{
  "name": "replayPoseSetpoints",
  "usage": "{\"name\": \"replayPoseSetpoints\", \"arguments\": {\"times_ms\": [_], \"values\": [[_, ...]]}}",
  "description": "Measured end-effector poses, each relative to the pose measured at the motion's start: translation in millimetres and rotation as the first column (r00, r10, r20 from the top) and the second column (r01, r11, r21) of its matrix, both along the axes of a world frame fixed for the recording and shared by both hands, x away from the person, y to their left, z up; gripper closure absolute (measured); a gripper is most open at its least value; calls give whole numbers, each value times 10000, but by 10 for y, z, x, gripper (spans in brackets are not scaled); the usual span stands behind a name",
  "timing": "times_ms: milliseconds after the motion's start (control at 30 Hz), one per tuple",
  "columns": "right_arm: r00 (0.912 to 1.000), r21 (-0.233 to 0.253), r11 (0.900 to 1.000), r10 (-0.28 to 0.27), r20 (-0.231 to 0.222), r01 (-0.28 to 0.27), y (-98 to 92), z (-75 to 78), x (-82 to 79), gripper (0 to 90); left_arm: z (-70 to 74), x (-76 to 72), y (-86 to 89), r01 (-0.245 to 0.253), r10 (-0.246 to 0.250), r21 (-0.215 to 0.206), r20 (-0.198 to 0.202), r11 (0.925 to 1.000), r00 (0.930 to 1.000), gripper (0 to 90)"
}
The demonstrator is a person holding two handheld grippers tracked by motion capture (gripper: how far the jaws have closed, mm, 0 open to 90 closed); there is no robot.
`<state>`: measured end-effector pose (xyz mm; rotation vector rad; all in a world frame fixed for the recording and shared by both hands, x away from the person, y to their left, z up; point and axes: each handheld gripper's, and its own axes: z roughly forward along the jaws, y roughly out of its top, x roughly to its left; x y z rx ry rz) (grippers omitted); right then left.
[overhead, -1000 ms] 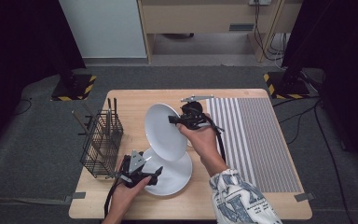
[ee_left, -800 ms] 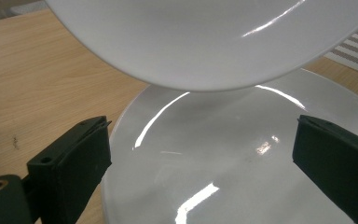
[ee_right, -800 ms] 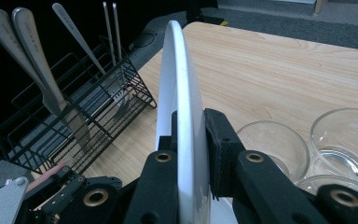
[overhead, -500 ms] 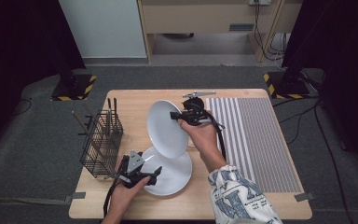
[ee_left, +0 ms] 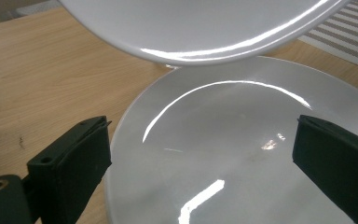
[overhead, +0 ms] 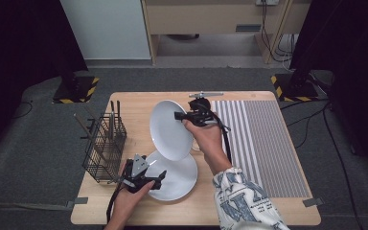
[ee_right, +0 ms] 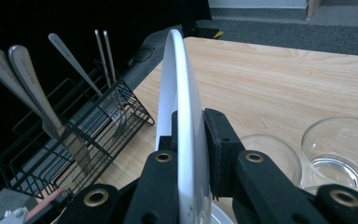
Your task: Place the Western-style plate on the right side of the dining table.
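Since a second ago we tilted the upper plate [overhead: 171, 129] toward twelve o'clock, right claw [overhead: 181, 115] clamping its rim, left claw [overhead: 159, 176] gaping at the flat plate [overhead: 175, 178].

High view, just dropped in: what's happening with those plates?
A person works at the wooden table with two hand-held grippers. The right gripper is shut on the rim of a white plate, held tilted on edge above the table. The left gripper, jaws open, sits at the edge of a second plate lying flat. A wire cutlery basket stands to the left, a striped mat to the right.
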<state>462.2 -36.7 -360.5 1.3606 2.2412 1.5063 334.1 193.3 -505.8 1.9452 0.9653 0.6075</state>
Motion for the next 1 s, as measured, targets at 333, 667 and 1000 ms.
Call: {"name": "replayPoseSetpoints", "arguments": {"times_ms": [333, 667, 1000], "values": [[9997, 81, 9998, -208, 89, 207, 7, 59, 48, 831, 7, -7, 8, 19, -19, 59, 32, 10000, 10000, 36], [9989, 365, 9983, -454, -84, 456, -16, 45, 105, 831, -9, -10, -38, 156, -155, 219, -38, 9996, 9999, 30], [9961, 1007, 9910, -878, -53, 878, -140, 69, 142, 832, -9, -24, -51, 282, -280, 307, -42, 9991, 9996, 28]]}}
